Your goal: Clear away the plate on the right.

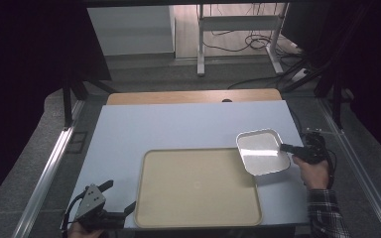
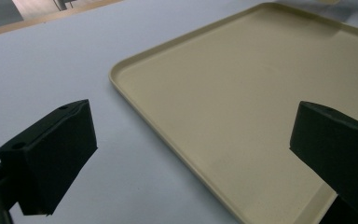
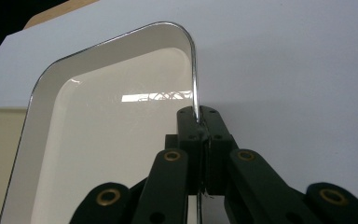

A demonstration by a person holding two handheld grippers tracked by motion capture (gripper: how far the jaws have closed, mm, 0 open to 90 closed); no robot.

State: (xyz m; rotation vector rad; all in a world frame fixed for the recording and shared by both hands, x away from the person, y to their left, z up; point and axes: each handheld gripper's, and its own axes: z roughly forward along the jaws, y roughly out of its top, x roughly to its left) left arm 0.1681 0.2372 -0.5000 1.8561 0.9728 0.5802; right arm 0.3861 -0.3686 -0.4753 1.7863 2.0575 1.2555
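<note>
In the high view the right hand-held gripper [image 1: 288, 148] sits at about three o'clock on the pale blue worktop [image 1: 178, 126], its jaws pressed together on the right-hand rim of a small white enamel tray [image 1: 262, 151] with a thin dark edge. The right gripper view shows that pinch close up: the right hand-held gripper [image 3: 200, 122] has the white enamel tray [image 3: 102, 135] by its rim, which runs straight between the two black pads, one inside the wall and one outside. The small tray lies at roughly three o'clock of the large beige serving tray [image 1: 198, 187], its lower left corner overlapping the upper right corner of that tray while the rest of it is over the worktop; whether it rests there or is lifted slightly cannot be told. The beige tray holds nothing and occupies the near centre of the worktop, toward six o'clock. The left hand-held gripper [image 1: 115, 197] is at about seven o'clock, just beside the beige tray's lower left corner, with its jaws spread and nothing between them. In the left gripper view the left hand-held gripper [image 2: 193, 144] straddles the near rim of the beige serving tray [image 2: 261, 102], one jaw over the worktop [image 2: 51, 60], the other over the tray floor.
</note>
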